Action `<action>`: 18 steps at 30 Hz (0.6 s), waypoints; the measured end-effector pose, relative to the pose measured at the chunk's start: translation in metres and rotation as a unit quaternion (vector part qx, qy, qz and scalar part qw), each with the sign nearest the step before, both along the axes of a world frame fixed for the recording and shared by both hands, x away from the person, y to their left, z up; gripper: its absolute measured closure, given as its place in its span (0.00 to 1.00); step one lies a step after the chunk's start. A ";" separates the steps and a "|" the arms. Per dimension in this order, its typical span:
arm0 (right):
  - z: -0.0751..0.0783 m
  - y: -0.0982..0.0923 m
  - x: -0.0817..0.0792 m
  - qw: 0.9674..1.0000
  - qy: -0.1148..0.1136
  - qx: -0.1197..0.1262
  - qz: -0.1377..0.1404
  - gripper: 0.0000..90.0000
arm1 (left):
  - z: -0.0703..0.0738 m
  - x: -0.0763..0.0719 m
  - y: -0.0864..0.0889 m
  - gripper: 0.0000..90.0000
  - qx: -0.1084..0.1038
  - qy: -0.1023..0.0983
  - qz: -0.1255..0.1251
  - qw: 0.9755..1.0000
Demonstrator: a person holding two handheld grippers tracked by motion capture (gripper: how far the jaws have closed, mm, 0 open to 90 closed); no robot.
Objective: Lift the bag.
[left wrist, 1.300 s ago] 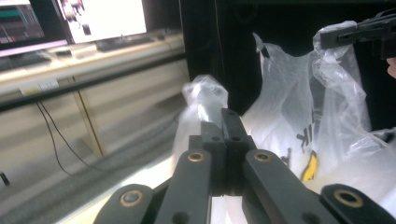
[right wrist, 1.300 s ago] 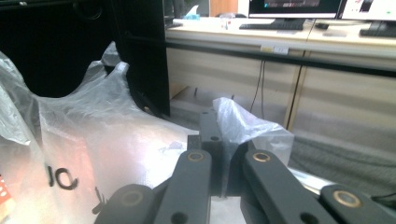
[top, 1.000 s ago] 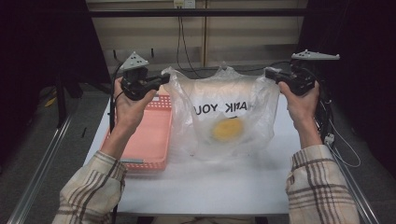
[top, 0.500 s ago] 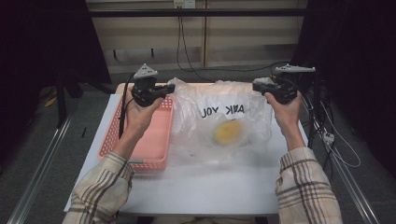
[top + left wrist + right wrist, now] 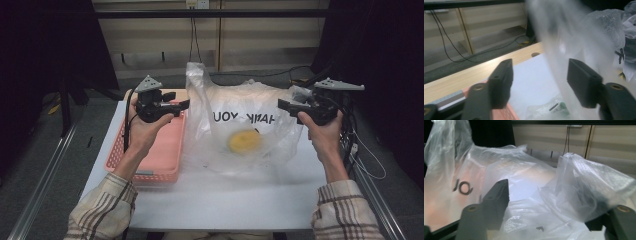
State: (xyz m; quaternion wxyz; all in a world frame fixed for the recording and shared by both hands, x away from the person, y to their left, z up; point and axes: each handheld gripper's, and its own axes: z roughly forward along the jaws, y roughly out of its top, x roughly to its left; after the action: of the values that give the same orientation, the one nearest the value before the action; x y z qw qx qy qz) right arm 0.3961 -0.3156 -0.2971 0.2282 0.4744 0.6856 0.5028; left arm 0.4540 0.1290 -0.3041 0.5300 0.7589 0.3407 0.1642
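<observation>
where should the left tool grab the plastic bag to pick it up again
Best guess: the tall handle loop at the plastic bag's left top corner, coming in level from the basket side. It stands upright as a thin strip just ahead of the left tool, whose jaws have just been opening and stand wide. The body below is slack, with a yellow item weighing it down.

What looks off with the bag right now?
The plastic bag has slumped on the table, one handle sticking up at its left. Both grippers' fingers have just been opening; film drapes over one finger of the right gripper. The yellow item is still inside.
</observation>
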 end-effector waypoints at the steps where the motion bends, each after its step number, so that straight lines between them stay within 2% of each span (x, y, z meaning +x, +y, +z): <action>1: 0.002 -0.002 -0.004 1.000 -0.002 -0.002 -0.002 0.34 | 0.001 -0.002 0.000 0.38 -0.001 -0.001 -0.001 1.000; 3: 0.004 -0.008 -0.012 1.000 -0.004 -0.003 -0.007 0.32 | 0.003 -0.005 0.000 0.33 -0.002 -0.004 -0.003 1.000; 10: 0.006 -0.024 -0.039 0.999 -0.021 -0.002 -0.024 0.30 | 0.001 -0.018 -0.005 0.28 0.004 -0.012 -0.021 1.000; 14: -0.004 -0.025 -0.054 0.999 -0.020 -0.008 -0.032 0.26 | -0.004 -0.029 0.001 0.22 0.007 -0.017 -0.014 1.000; 18: -0.022 -0.017 -0.066 0.999 -0.012 -0.022 -0.030 0.23 | -0.012 -0.043 0.010 0.16 0.020 -0.015 -0.005 1.000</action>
State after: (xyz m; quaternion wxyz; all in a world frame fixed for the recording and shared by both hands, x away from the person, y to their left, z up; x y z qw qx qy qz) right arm 0.3303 -0.3322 -0.3186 0.2623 0.4835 0.6791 0.4860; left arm 0.4112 0.1394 -0.3156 0.5206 0.7687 0.3254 0.1793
